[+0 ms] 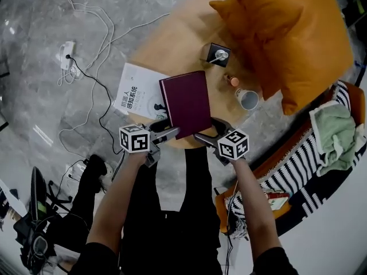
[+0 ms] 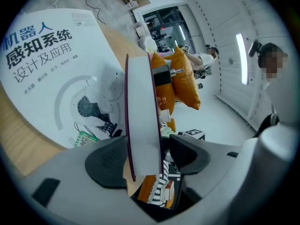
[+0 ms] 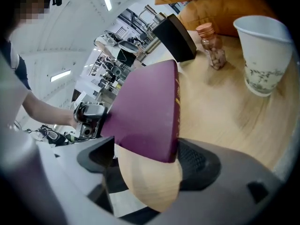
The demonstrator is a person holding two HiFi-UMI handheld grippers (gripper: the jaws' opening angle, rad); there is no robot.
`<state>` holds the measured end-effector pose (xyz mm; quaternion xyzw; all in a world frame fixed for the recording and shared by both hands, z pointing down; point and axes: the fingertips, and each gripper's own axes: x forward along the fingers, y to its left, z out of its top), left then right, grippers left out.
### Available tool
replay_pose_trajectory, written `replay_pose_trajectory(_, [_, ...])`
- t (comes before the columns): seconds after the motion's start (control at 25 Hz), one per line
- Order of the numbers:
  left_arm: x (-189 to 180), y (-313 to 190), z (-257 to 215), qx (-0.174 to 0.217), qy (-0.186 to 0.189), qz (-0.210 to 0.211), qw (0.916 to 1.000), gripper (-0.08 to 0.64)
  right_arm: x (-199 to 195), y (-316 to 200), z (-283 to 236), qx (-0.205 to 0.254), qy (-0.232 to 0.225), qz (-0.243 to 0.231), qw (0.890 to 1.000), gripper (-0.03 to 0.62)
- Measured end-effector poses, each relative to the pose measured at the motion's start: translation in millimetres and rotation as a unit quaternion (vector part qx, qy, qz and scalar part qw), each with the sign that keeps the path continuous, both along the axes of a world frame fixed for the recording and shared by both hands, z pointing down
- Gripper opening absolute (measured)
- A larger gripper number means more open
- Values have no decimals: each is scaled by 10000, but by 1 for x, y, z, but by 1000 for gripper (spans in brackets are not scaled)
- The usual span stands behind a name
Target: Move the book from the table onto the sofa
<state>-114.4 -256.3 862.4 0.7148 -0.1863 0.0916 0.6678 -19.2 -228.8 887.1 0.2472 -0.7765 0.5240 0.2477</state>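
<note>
Both ends are gripped: the left hand-held gripper (image 1: 165, 133) is clamped on the maroon book's (image 1: 184, 103) near left corner, and the right hand-held gripper (image 1: 204, 136) on its near right corner. The book is over the round worktop's (image 1: 172, 44) near edge, overlapping a white book (image 1: 136, 89).

Part of the white book (image 1: 135, 90) is hidden by the maroon book (image 1: 185, 103).
</note>
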Motion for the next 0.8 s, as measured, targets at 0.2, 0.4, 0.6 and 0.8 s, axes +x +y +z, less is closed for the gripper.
replay_pose_trajectory(0.2, [-13,-9,24,-123,-351,143,9992,236,-8,1,0,40,23,8,10000,411])
replay_pose_trajectory(0.4, [-13,-8,23,-243,-262,212,9991,228,-9,3,1,-26,52,-28,10000,409])
replay_pose_trajectory(0.6, [-21,-6,17,-337,-163,189,9991,224,-17,9,-6,-89,4,8,10000,408])
replay_pose_trajectory(0.8, [-31,-11,0,-363,27,72,9993,221,-26,8,-26,5,-88,150,9998,408])
